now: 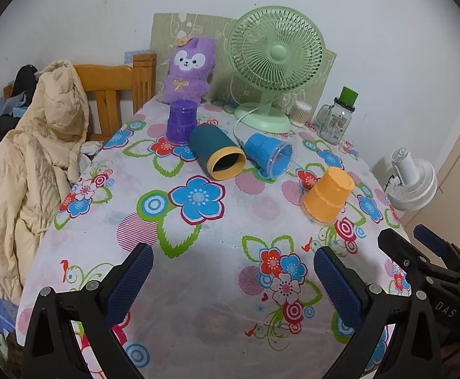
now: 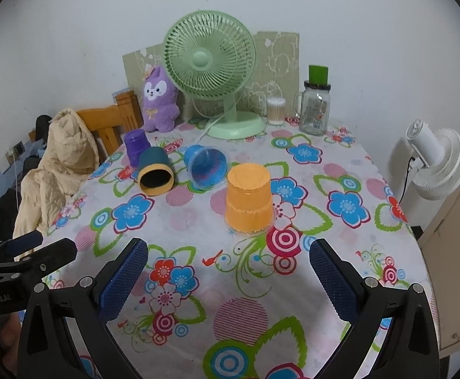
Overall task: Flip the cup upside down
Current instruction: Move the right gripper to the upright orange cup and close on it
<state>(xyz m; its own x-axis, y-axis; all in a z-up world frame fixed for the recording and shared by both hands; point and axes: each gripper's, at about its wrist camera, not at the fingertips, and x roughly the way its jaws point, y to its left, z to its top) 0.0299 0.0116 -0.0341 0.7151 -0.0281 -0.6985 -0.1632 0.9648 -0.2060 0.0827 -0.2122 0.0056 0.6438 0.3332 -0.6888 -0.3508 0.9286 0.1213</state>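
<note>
An orange cup (image 2: 249,198) stands upside down on the flowered tablecloth (image 2: 293,284), just beyond my right gripper (image 2: 228,263); it also shows in the left wrist view (image 1: 327,195). A blue cup (image 1: 269,154) lies on its side, mouth toward me, and shows in the right wrist view (image 2: 206,165). A dark teal cup with a yellow rim (image 1: 217,153) lies on its side beside it. A purple cup (image 1: 181,121) stands upside down behind them. My left gripper (image 1: 233,268) is open and empty over the near table. My right gripper is open and empty.
A green desk fan (image 1: 274,63), a purple plush toy (image 1: 189,69), a glass jar with a green lid (image 1: 337,120) and a cotton-swab box (image 2: 275,111) stand at the table's back. A chair with a beige jacket (image 1: 37,164) is left; a white fan (image 2: 435,164) is right.
</note>
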